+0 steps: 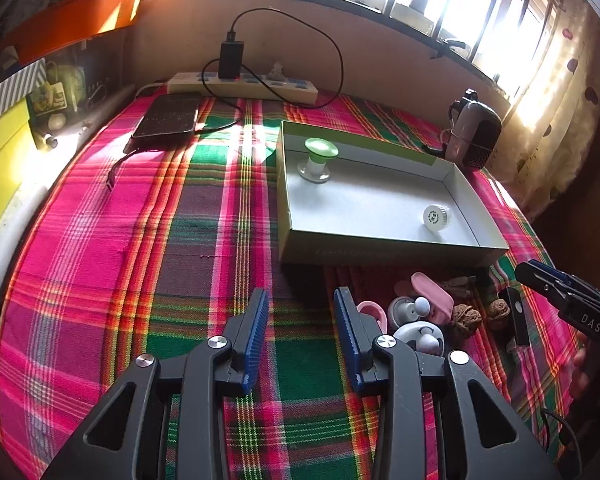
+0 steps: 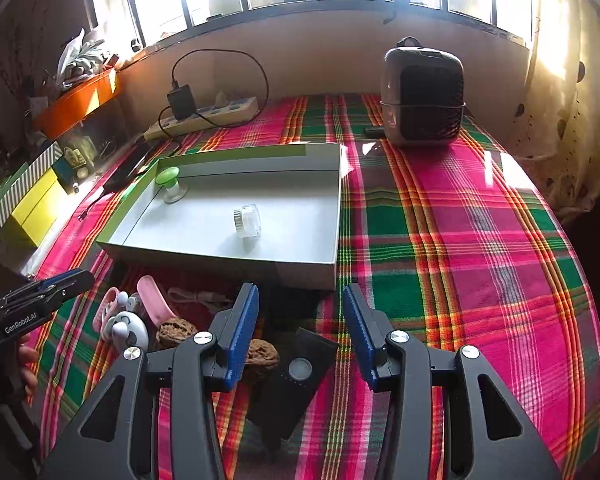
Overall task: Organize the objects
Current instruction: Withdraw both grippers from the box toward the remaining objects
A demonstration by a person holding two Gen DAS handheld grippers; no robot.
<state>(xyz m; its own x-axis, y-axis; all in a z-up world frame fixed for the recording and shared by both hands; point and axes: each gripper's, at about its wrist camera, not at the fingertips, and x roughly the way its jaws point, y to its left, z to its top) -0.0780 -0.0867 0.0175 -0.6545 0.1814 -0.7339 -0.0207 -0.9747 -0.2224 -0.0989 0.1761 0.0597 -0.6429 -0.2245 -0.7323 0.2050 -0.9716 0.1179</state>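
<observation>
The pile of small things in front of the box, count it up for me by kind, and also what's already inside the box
In the box:
Green-topped suction knob: 1
Small white jar: 1
In front of it:
Walnuts: 2
Black flat device: 1
Pink and white items: overlapping, cannot count
Countable total: 5

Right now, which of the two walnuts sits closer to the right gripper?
The walnut partly behind the right gripper's near finger, beside the black device. The other walnut lies nearer the white toy.
</observation>
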